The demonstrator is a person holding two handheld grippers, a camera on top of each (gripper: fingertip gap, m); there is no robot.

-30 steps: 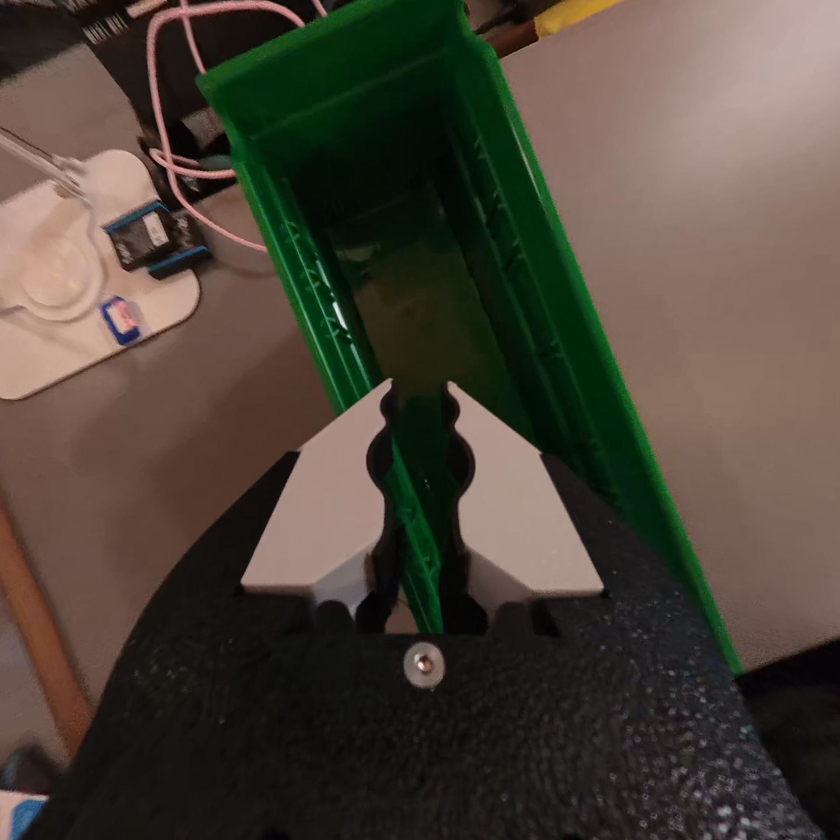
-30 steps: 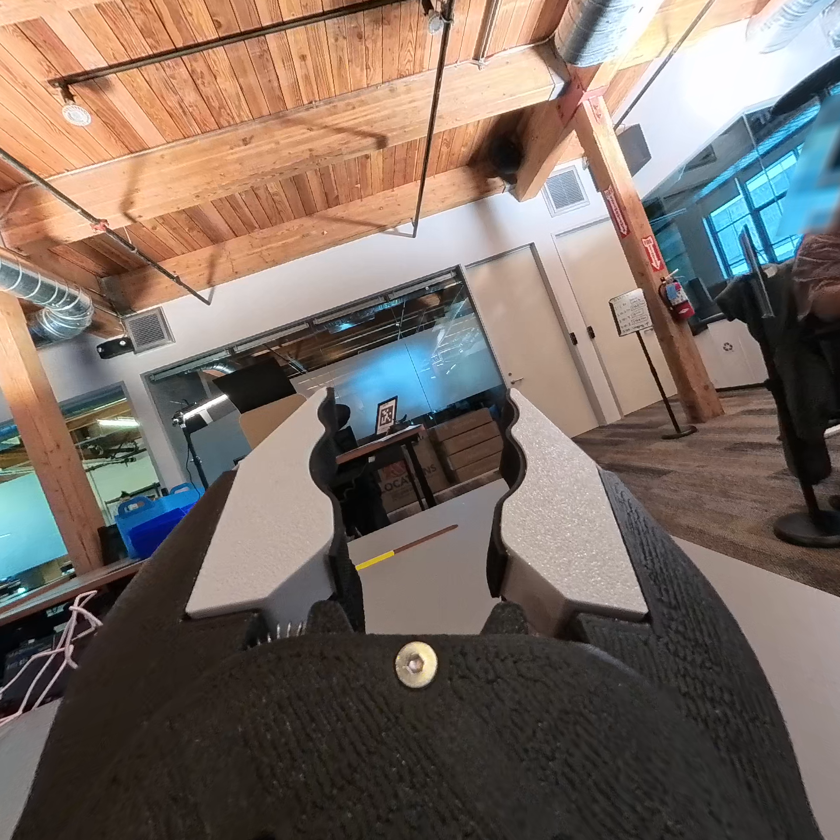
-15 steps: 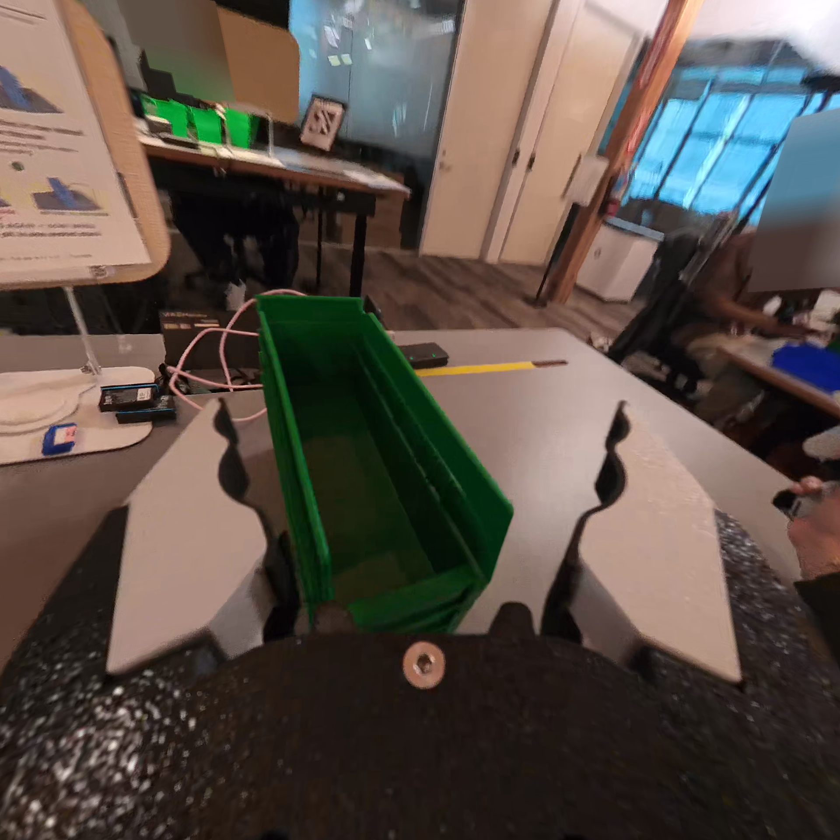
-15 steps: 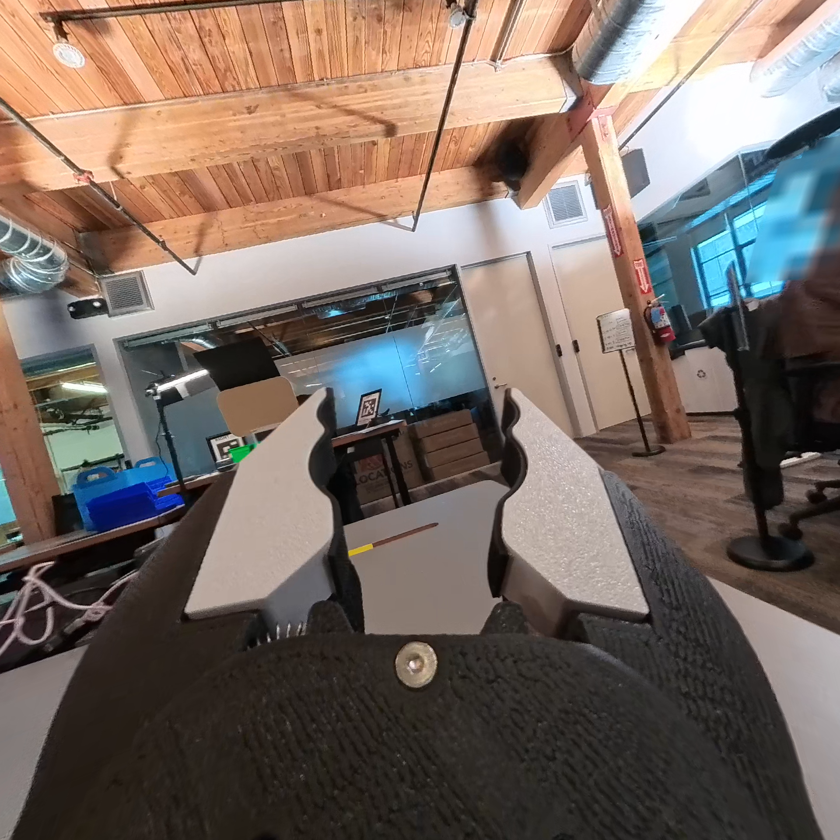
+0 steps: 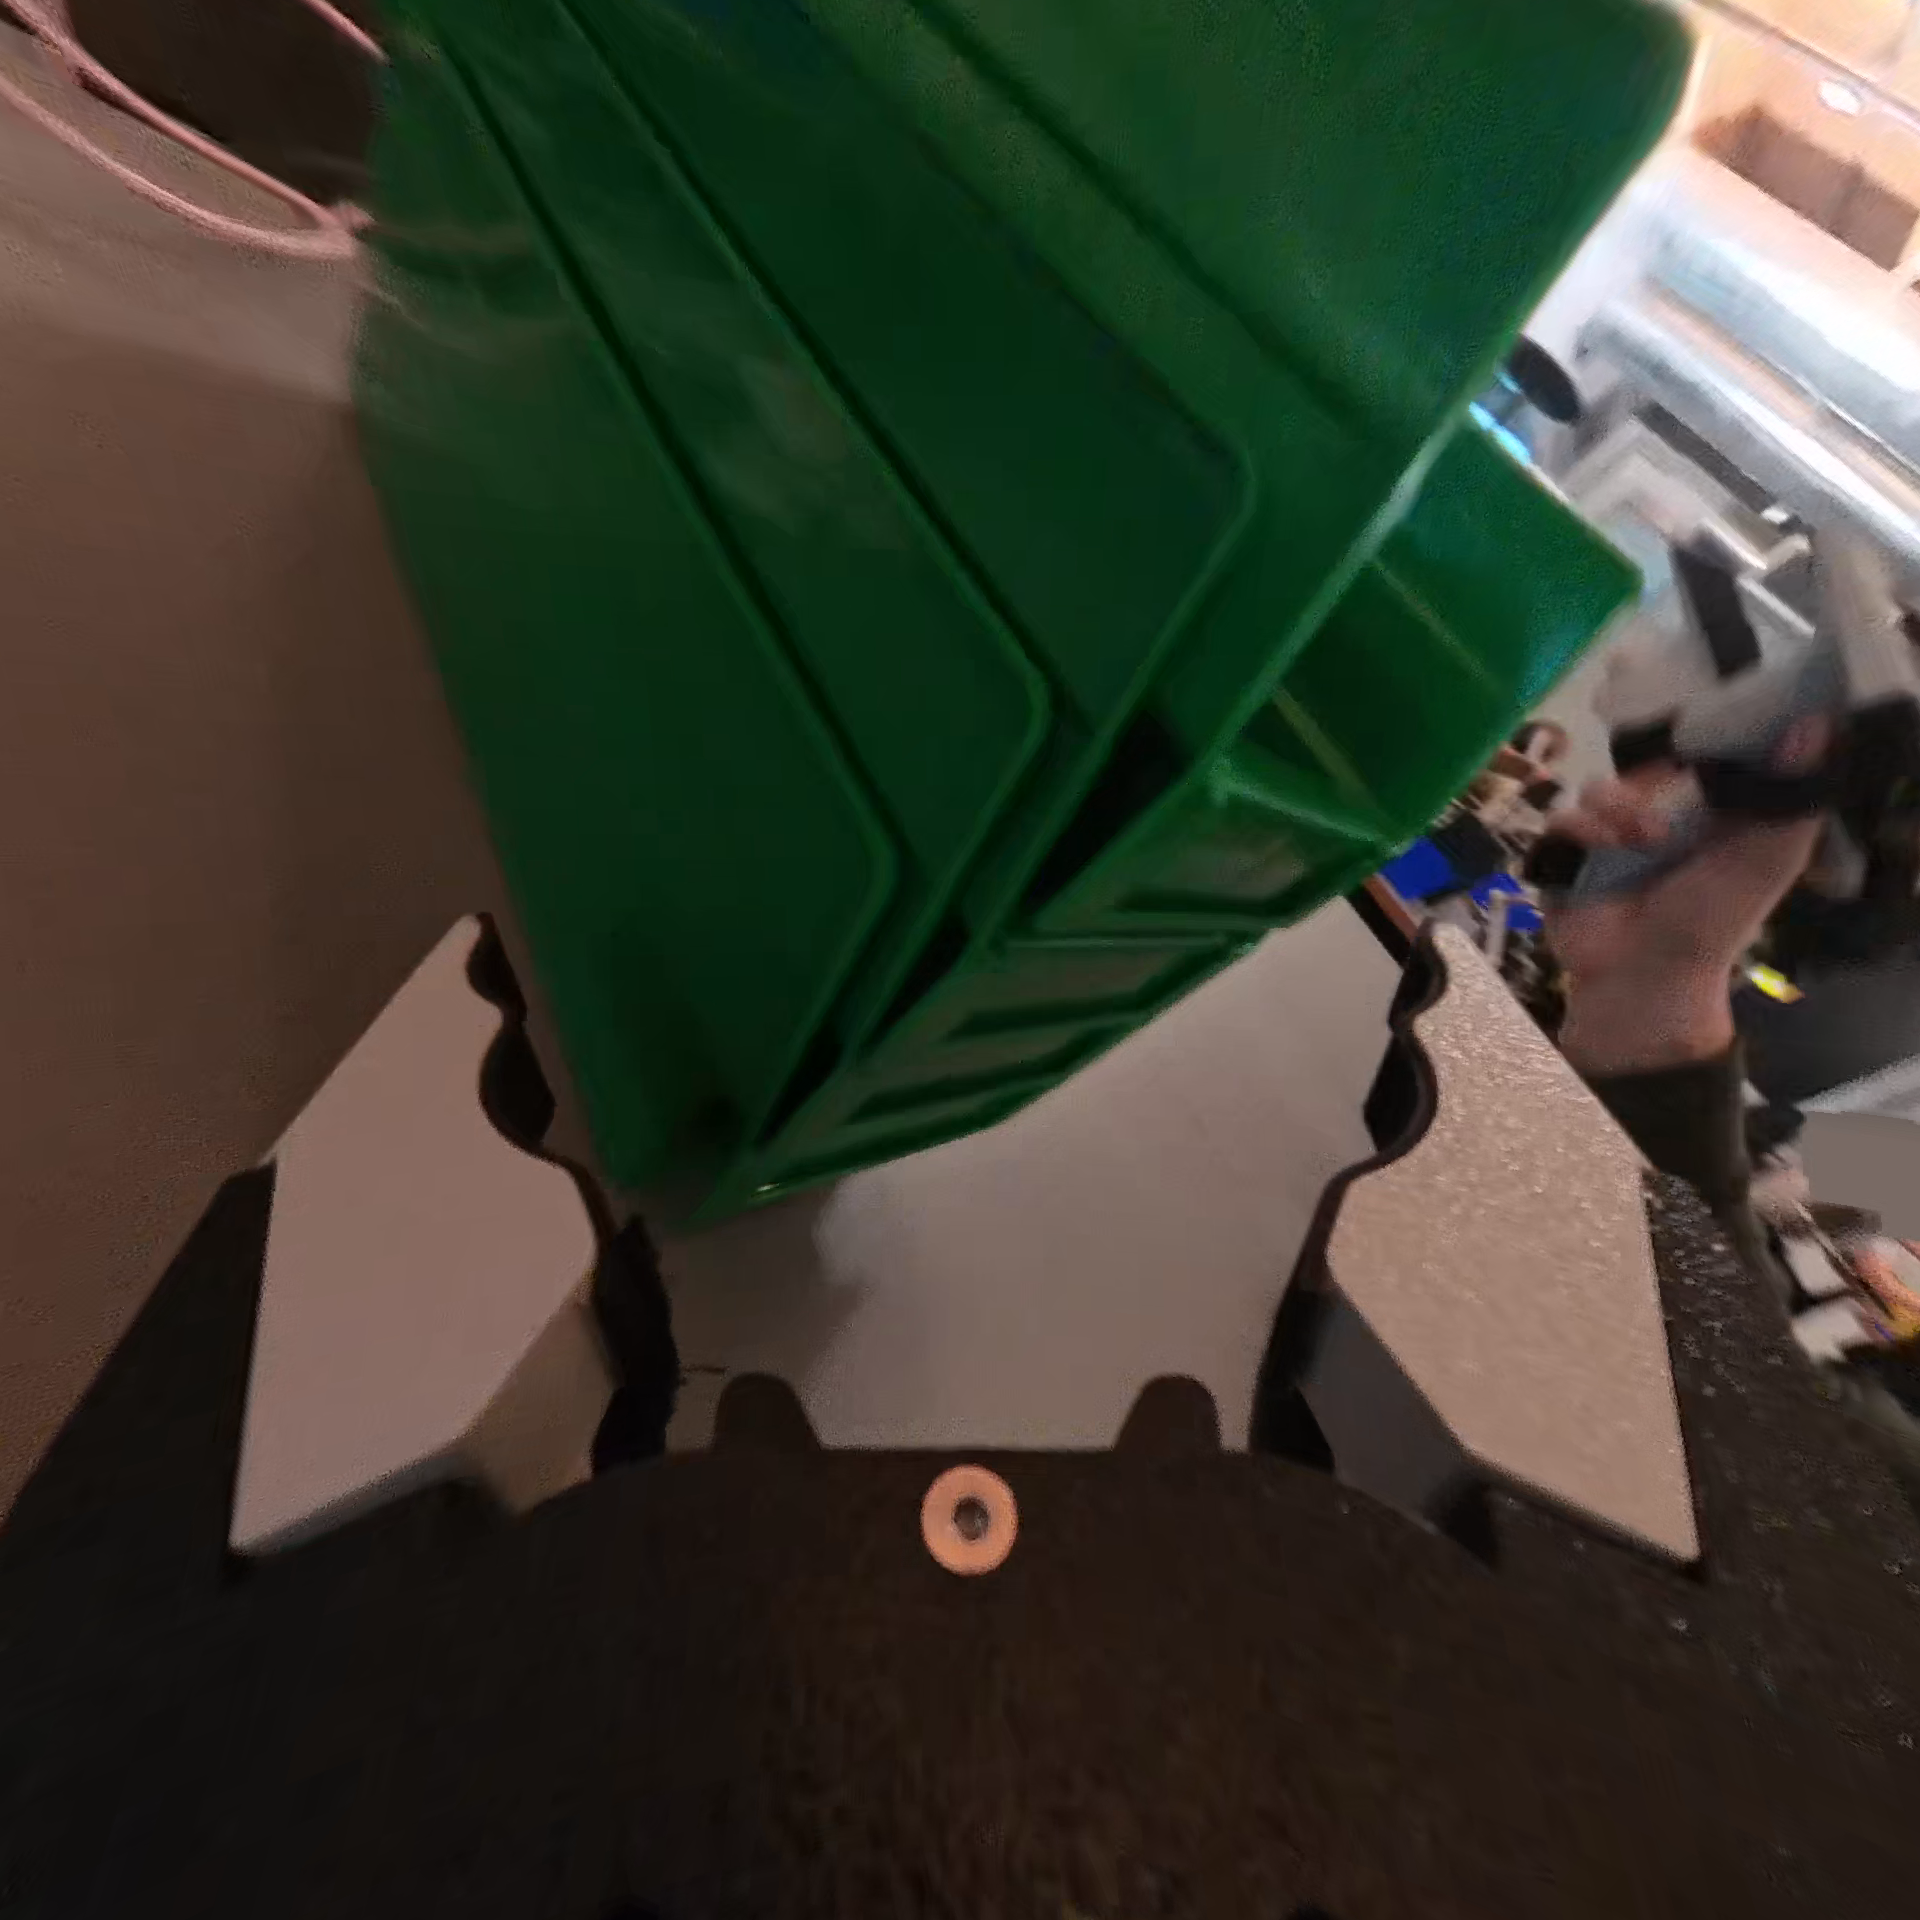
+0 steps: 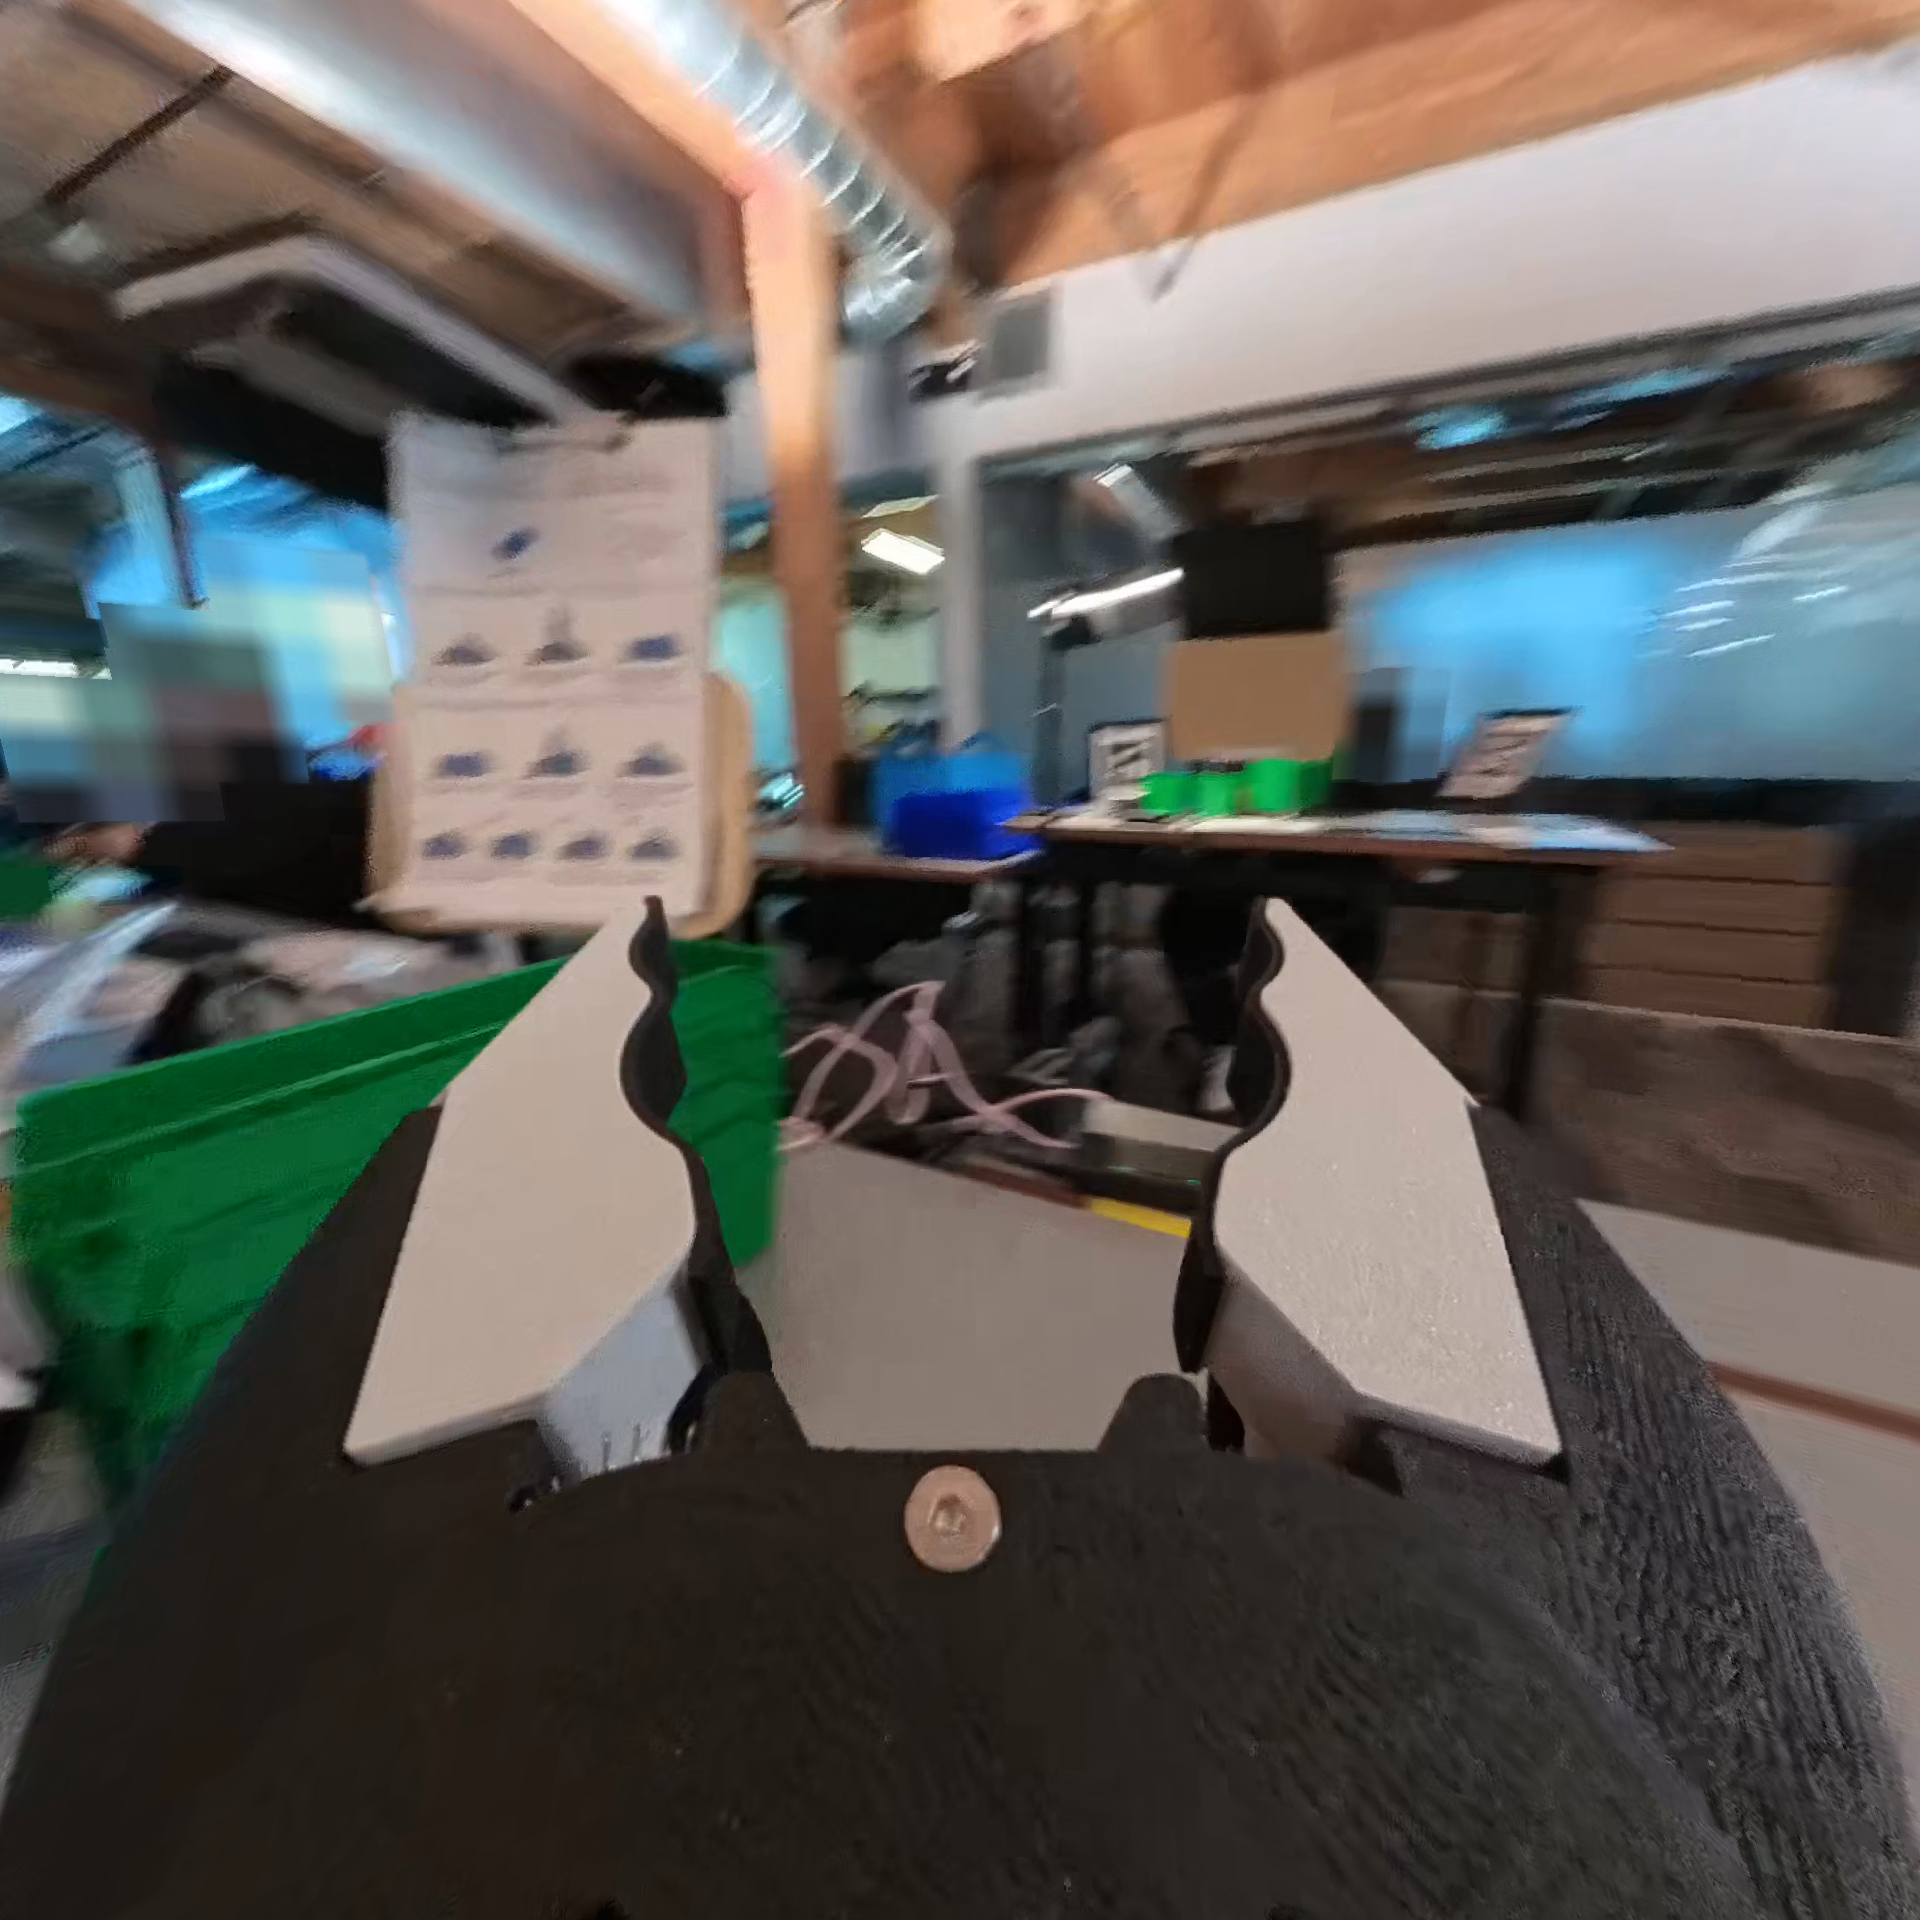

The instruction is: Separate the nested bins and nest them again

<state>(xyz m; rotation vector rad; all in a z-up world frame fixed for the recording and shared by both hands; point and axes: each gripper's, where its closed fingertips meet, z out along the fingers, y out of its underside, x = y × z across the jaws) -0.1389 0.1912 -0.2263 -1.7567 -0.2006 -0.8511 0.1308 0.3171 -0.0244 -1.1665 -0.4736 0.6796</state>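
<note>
- In the left wrist view, the left gripper (image 5: 956, 956) is seen spread wide, with nothing held between its grey fingers (image 5: 416, 1226).
- The nested green bins (image 5: 883, 499) are seen from the side, their stepped walls layered one inside another; they fill the frame from 11 to 1 o'clock of the gripper.
- The stack's near lower corner is found just beside the inner edge of the finger at 9 o'clock; contact cannot be confirmed.
- The grey table (image 5: 997, 1288) is visible in the gap below that corner.
- A pink cable (image 5: 218, 197) is seen at 10 o'clock, at the bins' far end.
- In the right wrist view, strongly blurred, the right gripper (image 6: 956, 920) is likewise seen wide apart and empty.
- The green bins (image 6: 229, 1132) lie at 9 o'clock, partly hidden behind its finger on that side (image 6: 540, 1226).
- A white instruction sheet (image 6: 551, 665) stands at 11 o'clock.
</note>
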